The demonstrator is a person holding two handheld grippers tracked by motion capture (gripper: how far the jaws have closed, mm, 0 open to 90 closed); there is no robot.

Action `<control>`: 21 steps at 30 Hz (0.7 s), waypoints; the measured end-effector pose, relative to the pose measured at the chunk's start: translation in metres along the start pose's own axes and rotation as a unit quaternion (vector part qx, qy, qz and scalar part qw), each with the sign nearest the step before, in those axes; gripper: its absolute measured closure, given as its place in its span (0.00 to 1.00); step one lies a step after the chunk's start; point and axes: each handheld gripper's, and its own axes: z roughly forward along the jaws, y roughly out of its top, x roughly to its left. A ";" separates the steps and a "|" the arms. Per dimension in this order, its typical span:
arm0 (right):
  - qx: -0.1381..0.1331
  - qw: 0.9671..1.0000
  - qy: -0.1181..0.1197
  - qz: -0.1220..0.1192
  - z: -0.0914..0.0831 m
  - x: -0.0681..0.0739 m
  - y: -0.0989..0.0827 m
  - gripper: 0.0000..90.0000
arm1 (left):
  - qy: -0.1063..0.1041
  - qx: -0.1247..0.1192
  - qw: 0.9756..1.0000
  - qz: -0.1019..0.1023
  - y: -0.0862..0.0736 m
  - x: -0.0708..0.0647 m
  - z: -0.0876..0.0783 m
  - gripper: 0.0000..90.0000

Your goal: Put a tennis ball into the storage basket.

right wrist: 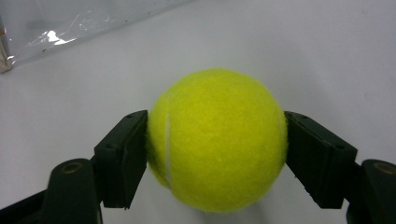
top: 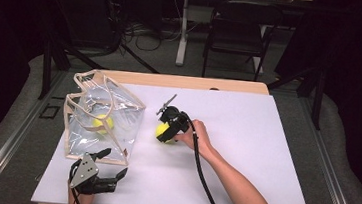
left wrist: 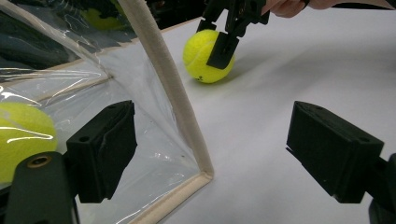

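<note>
On the table (top: 246, 138), the right tool (top: 165, 132) squeezes a ball (right wrist: 217, 140) from both sides so it can be lifted. Near the bag (top: 102, 119), the left tool (left wrist: 224, 149) waits wide open and empty, maybe to hold the bag steady.

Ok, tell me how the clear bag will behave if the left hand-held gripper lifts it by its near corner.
The clear bag looks like thin creased film with soft beige edging, so it would probably sag rather than hold shape. The ball inside would likely roll toward the low side. The glossy film may slip; the trim seems the safer hold.
</note>
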 end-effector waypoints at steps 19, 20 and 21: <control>0.009 1.000 -0.013 -0.016 -0.014 0.008 0.005 0.29 | 0.000 0.003 1.000 0.001 0.000 0.002 0.000 0.18; 0.009 1.000 -0.014 -0.019 -0.015 0.008 0.006 0.28 | 0.001 0.003 1.000 0.001 0.000 0.002 0.000 0.18; 0.008 1.000 -0.019 -0.022 -0.016 0.008 0.007 0.28 | 0.001 0.002 1.000 0.001 0.000 0.002 0.000 0.18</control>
